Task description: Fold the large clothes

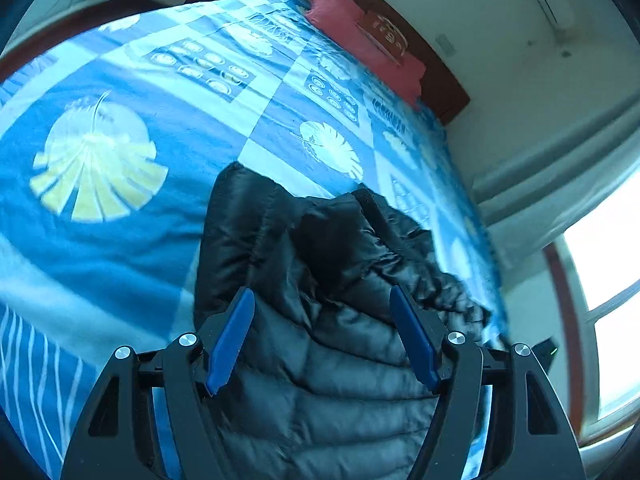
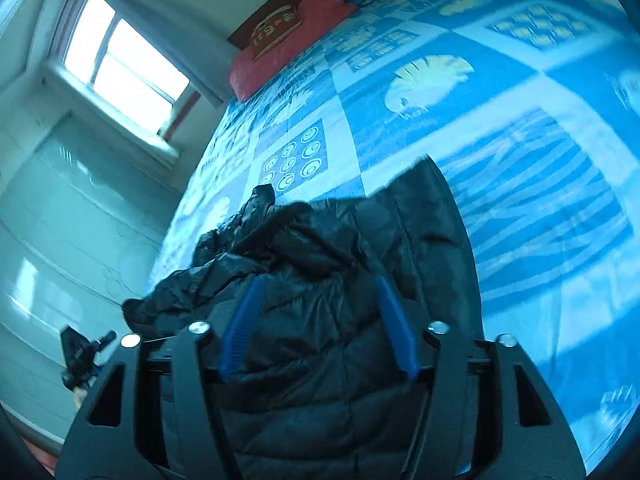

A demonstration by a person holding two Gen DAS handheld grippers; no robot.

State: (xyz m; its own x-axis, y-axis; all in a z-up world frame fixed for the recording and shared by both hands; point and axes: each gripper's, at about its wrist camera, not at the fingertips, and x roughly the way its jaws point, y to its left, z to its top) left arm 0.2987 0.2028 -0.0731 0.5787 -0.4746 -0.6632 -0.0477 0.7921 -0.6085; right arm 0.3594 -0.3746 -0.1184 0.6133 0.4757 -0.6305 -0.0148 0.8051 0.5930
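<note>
From where I sit, the fold looks barely started: the black puffer jacket (image 1: 320, 320) lies on the bed (image 1: 120, 240) in a loose heap, its quilted body running toward me and a rumpled mass of hood or sleeve bunched at about one o'clock in the left wrist view, with one flatter panel reaching up toward eleven. In the right wrist view the same crumple sits at ten o'clock and the flat panel at one. I see no clean crease or stacked layers, so I judge that spreading, squaring and every real fold are left to do. My left claw (image 1: 322, 340) is spread wide above the quilting, its blue pads clear of the cloth as far as I can tell, gripping nothing; my right claw (image 2: 318, 328) is likewise spread and empty over the jacket (whether either pad brushes the fabric I cannot tell). As for containers, I see none here: no basket, bag or drawer, only a red pillow (image 1: 360, 36) at the headboard, around twelve o'clock, well apart from the jacket.
</note>
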